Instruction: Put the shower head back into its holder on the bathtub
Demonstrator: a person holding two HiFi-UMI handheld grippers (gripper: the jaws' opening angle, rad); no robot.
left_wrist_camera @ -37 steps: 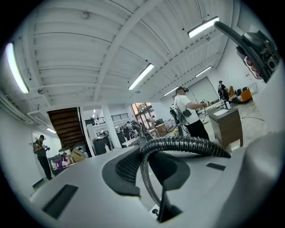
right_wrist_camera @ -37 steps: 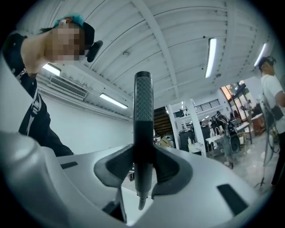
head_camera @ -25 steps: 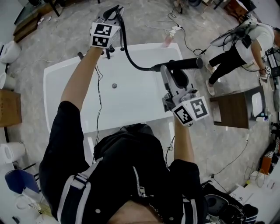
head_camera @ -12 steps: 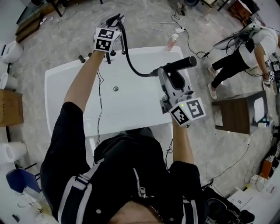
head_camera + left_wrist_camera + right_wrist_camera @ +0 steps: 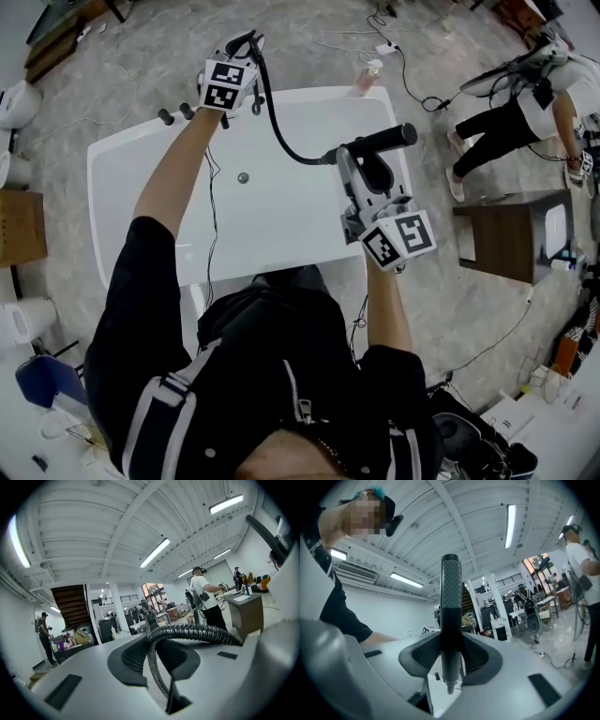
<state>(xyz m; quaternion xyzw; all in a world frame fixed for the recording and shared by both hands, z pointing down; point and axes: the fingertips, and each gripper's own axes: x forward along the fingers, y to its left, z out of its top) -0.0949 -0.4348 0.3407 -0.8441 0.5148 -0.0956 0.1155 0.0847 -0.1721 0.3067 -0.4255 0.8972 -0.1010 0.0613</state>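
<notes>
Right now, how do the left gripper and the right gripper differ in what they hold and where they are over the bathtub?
The left gripper is shut on the ribbed hose, which bends through its jaws; the right gripper is shut on the shower head, straight across its jaws. The left gripper is at the far rim of the bathtub, the right gripper over its right side. Both grip one connected black fitting.

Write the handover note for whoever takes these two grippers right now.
Left gripper: shut on the hose, by the far rim of the bathtub.
Right gripper: shut on the shower head, held over the tub's right side.
Done: shower head and hose both in hand.
Left: seat the shower head in its holder, which I can't pick out in these views.
</notes>
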